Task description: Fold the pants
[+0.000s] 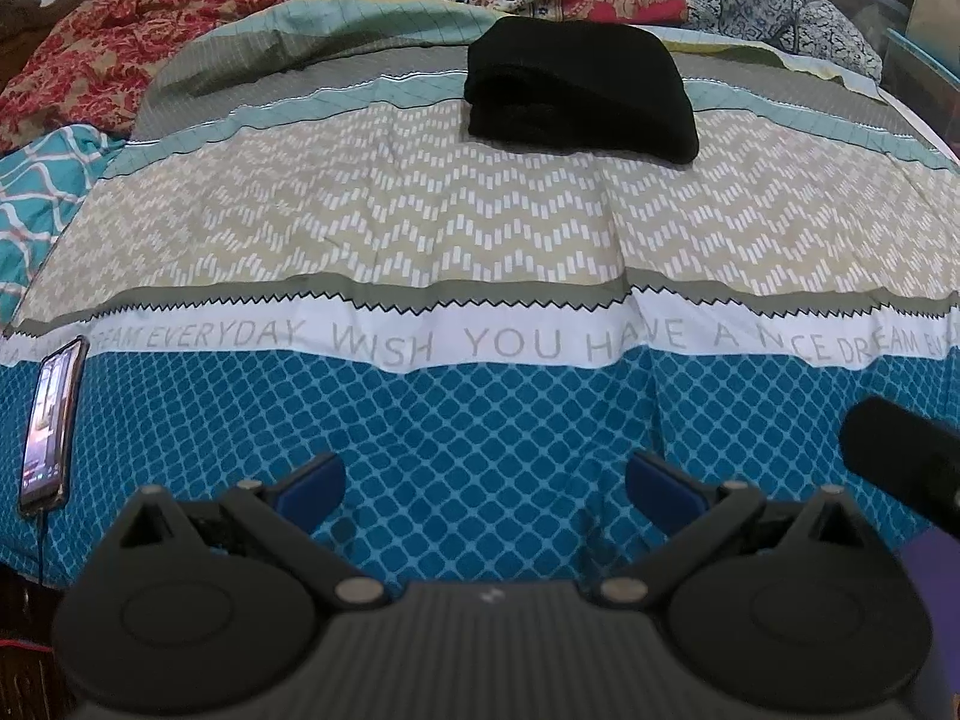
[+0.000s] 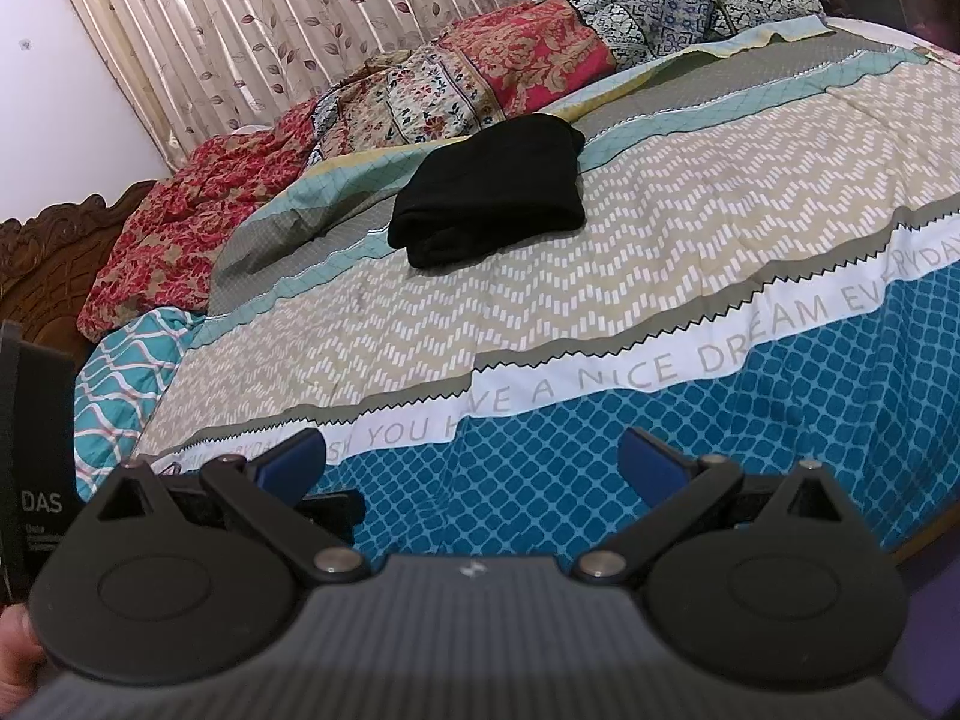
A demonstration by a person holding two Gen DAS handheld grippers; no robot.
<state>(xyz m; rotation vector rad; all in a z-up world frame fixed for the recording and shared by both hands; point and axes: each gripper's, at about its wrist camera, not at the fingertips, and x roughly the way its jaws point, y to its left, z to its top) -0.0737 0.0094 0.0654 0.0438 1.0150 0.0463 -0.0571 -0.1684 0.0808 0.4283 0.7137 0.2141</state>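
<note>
On the bed [image 1: 480,396], far side of the chevron band, the pants [image 1: 579,93] lie as a compact black bundle, already doubled over several times, with rounded fold edges facing the cameras. From how they lie, the folding looks finished or very nearly so; what remains, if anything, is a check and a tidy.

Both tools sit low over the blue diamond part of the sheet, near the bed's front edge. The left hand-held gripper [image 1: 483,483] has its blue pads spread wide with nothing between them, and the right hand-held gripper [image 2: 471,462] is the same, spread and empty. The pants [image 2: 489,195] are well apart from both, straight ahead and slightly right in the left view, ahead and near centre in the right view, past the printed text strip.

To do this step well, I would judge the bundle first: layers look stacked fairly evenly, though the black cloth hides detail and I cannot tell whether a cuff or waistband sticks out behind. If a touch-up is needed, approach with the pads kept apart, come in low from the near side, and press or pinch only the top layer's edge, so the stack does not slide or unroll on the soft bedding.

A phone [image 1: 51,423] lies at the left edge of the bed, clear of the work.
</note>
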